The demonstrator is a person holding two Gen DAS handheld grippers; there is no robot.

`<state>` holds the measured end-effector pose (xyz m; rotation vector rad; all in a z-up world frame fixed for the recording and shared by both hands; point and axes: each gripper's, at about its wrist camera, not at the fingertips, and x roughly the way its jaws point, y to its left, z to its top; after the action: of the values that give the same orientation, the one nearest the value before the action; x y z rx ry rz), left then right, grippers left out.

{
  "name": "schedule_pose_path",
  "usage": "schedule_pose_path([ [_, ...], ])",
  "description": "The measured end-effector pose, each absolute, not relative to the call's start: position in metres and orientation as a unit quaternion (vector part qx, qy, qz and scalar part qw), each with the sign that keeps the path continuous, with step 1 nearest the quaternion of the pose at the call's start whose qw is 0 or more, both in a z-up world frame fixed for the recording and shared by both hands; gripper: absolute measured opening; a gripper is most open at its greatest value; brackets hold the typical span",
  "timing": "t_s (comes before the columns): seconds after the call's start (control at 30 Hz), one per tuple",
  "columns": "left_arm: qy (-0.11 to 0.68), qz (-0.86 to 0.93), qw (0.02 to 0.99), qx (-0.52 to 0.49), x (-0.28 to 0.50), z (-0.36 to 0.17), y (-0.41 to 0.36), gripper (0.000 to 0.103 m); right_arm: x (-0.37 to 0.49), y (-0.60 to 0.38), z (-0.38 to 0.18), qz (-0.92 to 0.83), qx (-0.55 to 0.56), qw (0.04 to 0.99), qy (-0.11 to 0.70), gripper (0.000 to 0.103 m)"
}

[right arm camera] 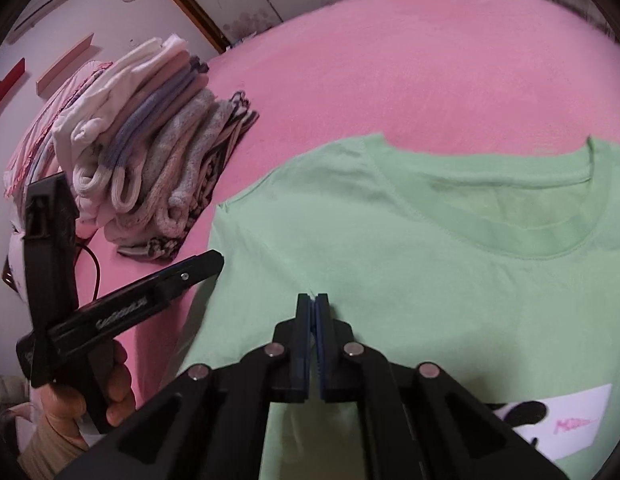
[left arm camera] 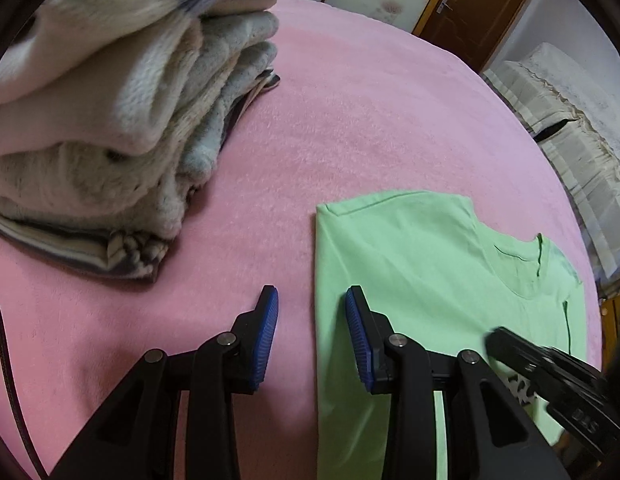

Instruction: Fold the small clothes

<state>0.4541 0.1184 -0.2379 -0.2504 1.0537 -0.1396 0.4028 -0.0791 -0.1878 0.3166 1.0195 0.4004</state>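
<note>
- A stack of folded clothes (right arm camera: 158, 168) is sitting toward the left side of the pink bed (left arm camera: 349, 100), well apart from the work.
- The left gripper (left arm camera: 311, 336) is hovering with its fingers (left arm camera: 266, 336) released, straddling the left folded edge of the green T-shirt (left arm camera: 421, 280); nothing is being pinched.
- The shirt is lying flat on the bed's near side, collar away, left sleeve already tucked in.
- The right gripper (right arm camera: 313, 344) is pointing down over the shirt's chest, fingers clenched; whether cloth is caught I cannot tell.
- The jersey is looking light, soft and limp, so I judge it is wanting a pinch at the hem or shoulder seam.
</note>
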Motion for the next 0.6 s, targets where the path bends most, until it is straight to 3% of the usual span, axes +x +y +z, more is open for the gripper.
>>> schedule_pose_path([
  [0.3,0.501,-0.053,0.861,-0.07,0.456,-0.24,0.104,0.034,0.402,-0.079,-0.194,0.155,0.122,0.842,0.502,0.004],
  [0.43,0.498,-0.056,0.864,-0.054,0.442,-0.221,0.104,0.035,0.387,-0.087,-0.178,0.15,0.136,0.845,0.495,0.023],
  [0.5,0.492,-0.057,0.867,-0.047,0.423,-0.208,0.109,0.049,0.371,-0.089,-0.164,0.157,0.131,0.85,0.485,0.027],
  [0.6,0.479,-0.051,0.875,-0.035,0.387,-0.193,0.12,0.056,0.343,-0.086,-0.151,0.183,0.13,0.846,0.484,0.027],
])
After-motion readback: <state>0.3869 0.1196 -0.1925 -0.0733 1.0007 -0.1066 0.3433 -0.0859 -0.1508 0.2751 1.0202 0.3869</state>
